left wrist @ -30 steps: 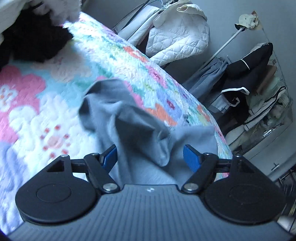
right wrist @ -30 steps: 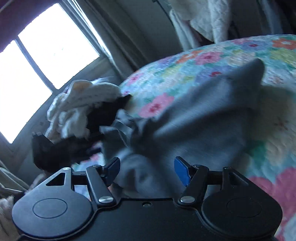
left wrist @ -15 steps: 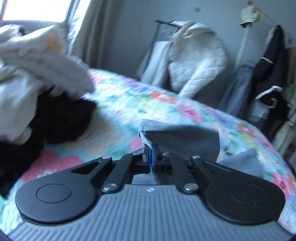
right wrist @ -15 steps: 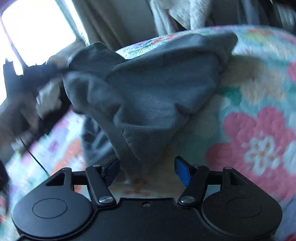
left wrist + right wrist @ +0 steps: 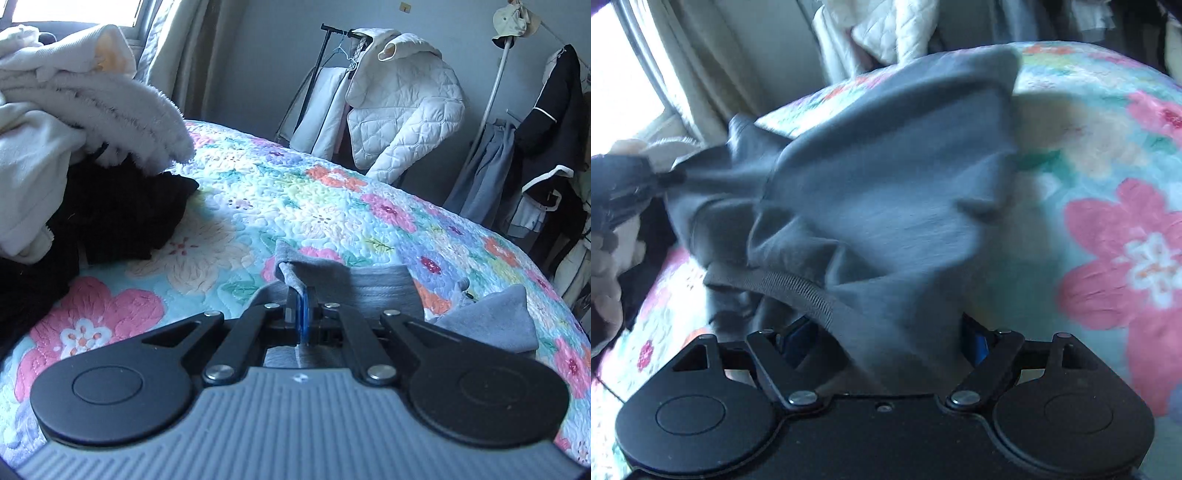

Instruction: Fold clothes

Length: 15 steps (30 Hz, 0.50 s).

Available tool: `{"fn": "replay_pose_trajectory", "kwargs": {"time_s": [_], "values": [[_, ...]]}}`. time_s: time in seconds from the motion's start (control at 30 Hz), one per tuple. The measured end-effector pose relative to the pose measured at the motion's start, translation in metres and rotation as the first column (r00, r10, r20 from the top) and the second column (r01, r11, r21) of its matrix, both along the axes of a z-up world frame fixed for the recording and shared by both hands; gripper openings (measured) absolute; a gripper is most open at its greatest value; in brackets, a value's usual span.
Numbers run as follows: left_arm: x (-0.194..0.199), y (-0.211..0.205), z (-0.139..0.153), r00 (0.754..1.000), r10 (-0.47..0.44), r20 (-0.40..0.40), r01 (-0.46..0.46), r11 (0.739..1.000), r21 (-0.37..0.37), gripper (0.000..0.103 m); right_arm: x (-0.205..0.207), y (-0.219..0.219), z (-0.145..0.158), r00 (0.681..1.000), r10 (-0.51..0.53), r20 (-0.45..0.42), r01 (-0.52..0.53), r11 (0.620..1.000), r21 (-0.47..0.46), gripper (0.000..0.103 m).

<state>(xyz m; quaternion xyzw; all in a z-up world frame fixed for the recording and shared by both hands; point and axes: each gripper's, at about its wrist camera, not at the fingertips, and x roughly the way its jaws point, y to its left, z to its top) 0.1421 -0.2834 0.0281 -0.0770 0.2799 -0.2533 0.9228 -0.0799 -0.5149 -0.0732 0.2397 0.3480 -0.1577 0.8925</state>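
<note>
**Grey garment pinched at left, draped through right, over floral quilt**

Left gripper [image 5: 303, 314]: jaws pressed together, blue pads clamped on a folded edge of the grey garment [image 5: 373, 284]. Cloth soft, brushed, matte; a small tab of it sticking up just past the fingertips. Rest of the garment lying on the quilt [image 5: 295, 192] right of the gripper, one pointed corner standing up at the far right.

Right gripper [image 5: 886, 339]: jaws spread wide, blue pads [image 5: 977, 341] well apart. Grey garment [image 5: 886, 177] bunched and hanging between them, ribbed waistband or hem band curving across just ahead of the left finger. No sign of the pads pressing the cloth. Fabric stretched in a fan of creases toward the left gripper [image 5: 670, 180], seen at the left edge with the garment's far corner pulled to a tight point. Motion blur over much of this view.

Quilt: stitched, puffy, pale blue ground with pink, orange and lilac flowers. Broad bare stretch of it beyond the garment, toward the far edge of the bed.

Left of the garment on the quilt: heaped laundry, fluffy cream pieces [image 5: 74, 96] piled over black knit [image 5: 122, 218], close to the left gripper's side.

Past the quilt's far edge: white quilted jacket [image 5: 402, 103] on a black rack, dark clothes [image 5: 550, 122] hanging farther right, curtain and window at upper left.
</note>
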Motion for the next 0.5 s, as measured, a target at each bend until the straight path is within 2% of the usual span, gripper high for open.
{"fn": "replay_pose_trajectory", "kwargs": {"time_s": [0.03, 0.07, 0.1, 0.17, 0.2, 0.3, 0.4, 0.5], "values": [[0.0, -0.002, 0.0, 1.0, 0.0, 0.004, 0.0, 1.0, 0.009, 0.001, 0.002, 0.006, -0.003, 0.999, 0.044, -0.028, -0.046, 0.997, -0.065, 0.083], [0.001, -0.005, -0.001, 1.0, 0.001, 0.007, -0.001, 1.0, 0.022, 0.001, 0.0, 0.01, -0.005, 0.995, 0.084, -0.062, -0.091, 0.988, -0.122, 0.077], [0.002, -0.007, -0.002, 1.0, 0.003, 0.009, -0.004, 0.999, 0.035, 0.001, -0.008, 0.011, -0.004, 0.993, 0.095, -0.073, -0.105, 0.984, -0.143, 0.074], [0.003, -0.004, -0.005, 1.0, 0.014, 0.001, -0.014, 0.999, 0.041, 0.001, -0.032, -0.007, 0.002, 0.993, 0.103, -0.062, -0.109, 0.99, -0.094, 0.066], [0.005, -0.002, -0.007, 1.0, 0.022, -0.005, -0.022, 0.999, 0.035, 0.002, -0.044, -0.017, 0.004, 0.993, 0.106, -0.058, -0.11, 0.991, -0.072, 0.066], [0.007, 0.004, -0.017, 0.998, 0.043, -0.038, -0.042, 0.999, 0.031, 0.002, -0.071, -0.046, 0.014, 0.993, 0.057, -0.102, -0.071, 0.989, -0.132, 0.066], [0.001, 0.012, -0.028, 0.996, 0.054, -0.07, -0.054, 0.999, 0.01, 0.002, -0.083, -0.06, 0.025, 0.999, 0.031, -0.041, -0.034, 0.997, -0.07, 0.066], [-0.008, 0.023, -0.031, 0.991, 0.049, -0.123, -0.056, 0.997, -0.054, 0.003, -0.08, -0.043, 0.027, 0.994, 0.105, 0.023, -0.104, 0.993, -0.063, 0.067]]}}
